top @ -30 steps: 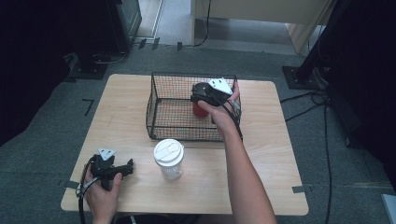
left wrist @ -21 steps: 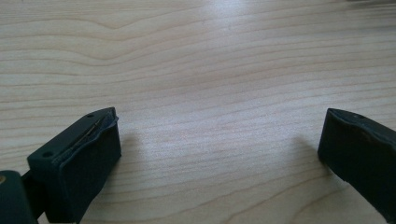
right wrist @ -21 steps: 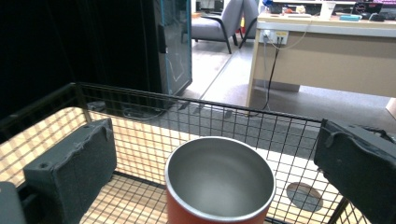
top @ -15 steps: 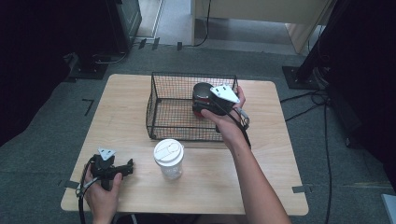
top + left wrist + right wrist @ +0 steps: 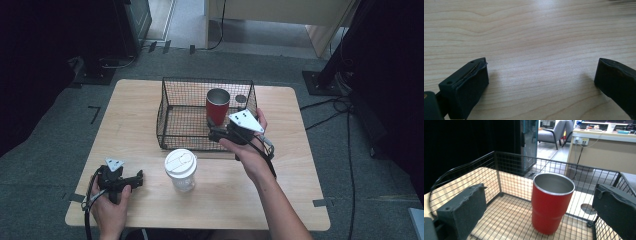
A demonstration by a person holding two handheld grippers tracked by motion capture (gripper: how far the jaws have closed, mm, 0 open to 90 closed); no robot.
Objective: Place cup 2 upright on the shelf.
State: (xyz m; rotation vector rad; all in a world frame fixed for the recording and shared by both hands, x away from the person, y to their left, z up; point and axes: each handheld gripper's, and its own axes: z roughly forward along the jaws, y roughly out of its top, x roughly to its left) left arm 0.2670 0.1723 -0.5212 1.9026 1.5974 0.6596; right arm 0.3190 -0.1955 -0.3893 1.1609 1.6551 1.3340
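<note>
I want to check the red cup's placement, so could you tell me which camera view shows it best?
The right gripper view: the red cup stands upright, close up, on the wire basket floor, its steel inside visible, between the open jaws. The high view shows it small, from above, in the basket's right part. The left gripper view looks at bare table.

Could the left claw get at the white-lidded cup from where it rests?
Probably yes. The left claw rests on the table with jaws open, and only bare wood lies between it and the white-lidded cup standing just beside it.
</note>
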